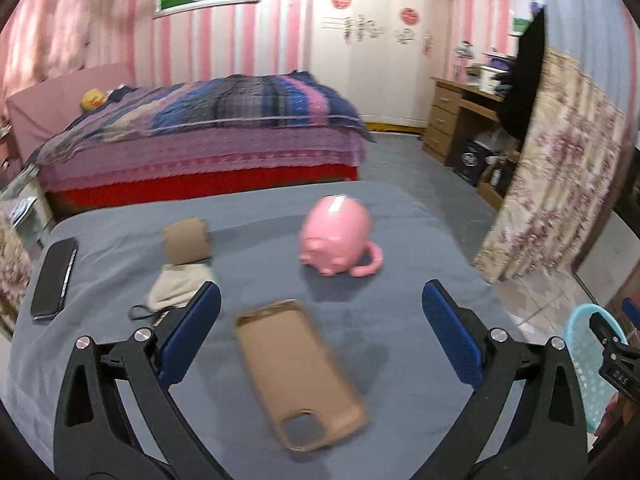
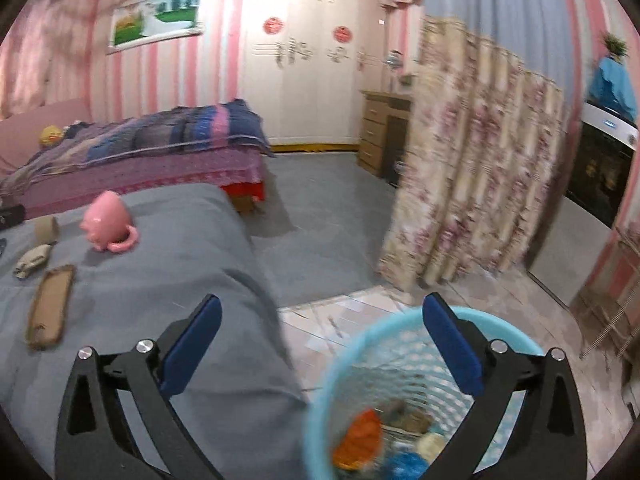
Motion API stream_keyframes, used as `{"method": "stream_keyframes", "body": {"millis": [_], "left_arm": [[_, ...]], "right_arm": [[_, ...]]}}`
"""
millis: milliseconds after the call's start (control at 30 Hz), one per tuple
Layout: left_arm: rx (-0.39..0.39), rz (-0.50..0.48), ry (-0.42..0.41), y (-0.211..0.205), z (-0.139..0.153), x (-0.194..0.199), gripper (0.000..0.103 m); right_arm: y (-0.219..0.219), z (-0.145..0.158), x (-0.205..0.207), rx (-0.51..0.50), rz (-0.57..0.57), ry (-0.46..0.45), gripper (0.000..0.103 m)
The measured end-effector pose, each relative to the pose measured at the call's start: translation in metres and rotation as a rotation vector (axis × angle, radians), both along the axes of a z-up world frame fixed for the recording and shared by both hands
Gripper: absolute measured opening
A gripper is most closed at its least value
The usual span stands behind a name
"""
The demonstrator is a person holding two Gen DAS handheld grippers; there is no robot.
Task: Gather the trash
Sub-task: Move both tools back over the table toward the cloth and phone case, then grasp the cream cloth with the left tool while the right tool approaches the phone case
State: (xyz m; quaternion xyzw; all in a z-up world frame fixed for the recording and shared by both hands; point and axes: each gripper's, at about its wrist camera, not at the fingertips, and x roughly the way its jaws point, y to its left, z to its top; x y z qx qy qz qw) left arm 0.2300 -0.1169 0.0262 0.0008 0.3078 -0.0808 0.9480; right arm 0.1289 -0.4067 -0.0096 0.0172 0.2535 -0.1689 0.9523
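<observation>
Your right gripper (image 2: 322, 334) has its jaws spread as wide as they go, nothing in them, hanging over the blue basket (image 2: 360, 344), where the trash (image 2: 360, 436) already sits at 6 o'clock. Your left gripper (image 1: 322, 320) is wide open and empty too, the tan phone case (image 1: 298, 372) lying between its jaws on the table (image 1: 256, 208). Further out: crumpled wrapper (image 1: 180, 286) at 11 o'clock, pink pig (image 1: 336, 240) at 12.

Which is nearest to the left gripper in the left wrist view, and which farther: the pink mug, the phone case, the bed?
1. Phone case, between the fingers of the left gripper.
2. Pink mug, ahead on the grey cover.
3. Bed, behind, across the room.
</observation>
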Motion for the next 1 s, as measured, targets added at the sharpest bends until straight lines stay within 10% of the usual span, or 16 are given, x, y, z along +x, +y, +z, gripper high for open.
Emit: {"method": "stream_keyframes", "body": {"millis": [433, 800, 1000], "left_arm": [[-0.03, 0.239, 0.119, 0.11, -0.049, 0.061, 0.097], [-0.047, 0.285, 0.223, 0.124, -0.096, 0.114, 0.096], [-0.105, 0.188, 0.253, 0.128, -0.102, 0.119, 0.041]], "right_arm": [[0.09, -0.025, 0.07, 0.033, 0.218, 0.055, 0.098], [0.105, -0.044, 0.096, 0.024, 0.266, 0.138, 0.098], [0.114, -0.043, 0.11, -0.006, 0.261, 0.149, 0.098]]}}
